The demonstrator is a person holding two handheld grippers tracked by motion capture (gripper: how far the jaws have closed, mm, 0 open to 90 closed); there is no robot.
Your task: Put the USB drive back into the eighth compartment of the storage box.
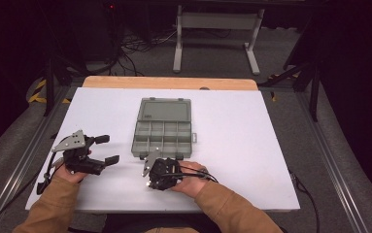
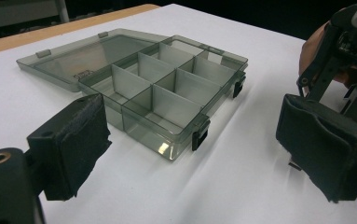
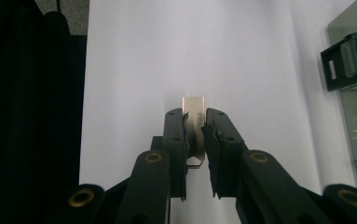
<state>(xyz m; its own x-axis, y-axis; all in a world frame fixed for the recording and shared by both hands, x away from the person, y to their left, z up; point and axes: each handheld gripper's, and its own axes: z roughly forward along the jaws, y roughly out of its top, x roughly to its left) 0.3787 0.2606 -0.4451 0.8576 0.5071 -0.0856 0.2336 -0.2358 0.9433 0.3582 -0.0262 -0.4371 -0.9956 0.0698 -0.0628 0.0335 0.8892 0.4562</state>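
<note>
My right tool (image 3: 194, 128) is clamped on a thin metal strip (image 3: 194, 109), its two jaws pressed against the strip's flat sides. The strip stands up between them and its squared end pokes out just past the tips. In the high view the right tool (image 1: 150, 160) sits low over the white counter (image 1: 251, 126), just in front of the near edge of the box (image 1: 161, 127), with the metal strip (image 1: 152, 157) showing as a pale sliver at its front end.

The box is a smoky clear plastic organiser lying open near the middle of the counter. Its lid (image 2: 92, 53) is folded flat toward the far side, and the tray is split into small compartments (image 2: 167, 81). I see nothing inside those I can make out. Two dark latches (image 2: 200, 135) hang on the tray's front wall.

My left tool (image 1: 107, 149) is spread wide and holds nothing. It hovers to the left of the box, well apart from it, with its jaws pointing toward the right tool.
</note>
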